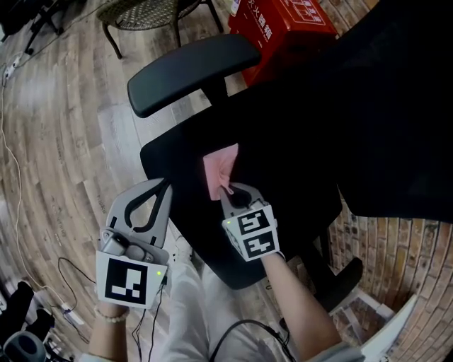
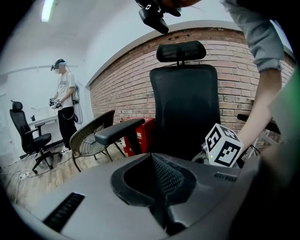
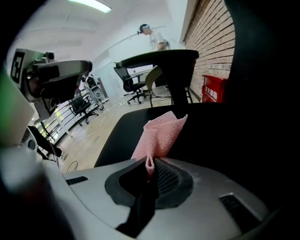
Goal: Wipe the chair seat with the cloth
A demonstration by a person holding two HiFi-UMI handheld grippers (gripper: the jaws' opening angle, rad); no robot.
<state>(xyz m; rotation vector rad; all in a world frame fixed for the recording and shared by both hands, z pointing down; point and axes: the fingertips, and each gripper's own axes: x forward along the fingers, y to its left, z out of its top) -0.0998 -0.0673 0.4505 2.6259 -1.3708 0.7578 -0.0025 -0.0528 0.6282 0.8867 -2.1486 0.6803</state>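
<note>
The black office chair seat (image 1: 283,184) fills the middle of the head view. Over its left part hangs a pink cloth (image 1: 221,170), pinched at one corner by my right gripper (image 1: 228,189), which is shut on it. In the right gripper view the cloth (image 3: 159,138) stands up from the closed jaws above the seat (image 3: 122,136). My left gripper (image 1: 161,187) hovers over the floor just left of the seat edge, shut and holding nothing. In its own view, the left gripper (image 2: 152,157) faces the chair's backrest (image 2: 185,108).
The chair's armrest (image 1: 191,71) spans the seat's far left, and the tall backrest (image 1: 396,106) covers the right. A red box (image 1: 283,28) and a wicker chair (image 1: 141,13) stand beyond. Cables (image 1: 10,162) trail over the wood floor. A person (image 2: 65,108) stands far off.
</note>
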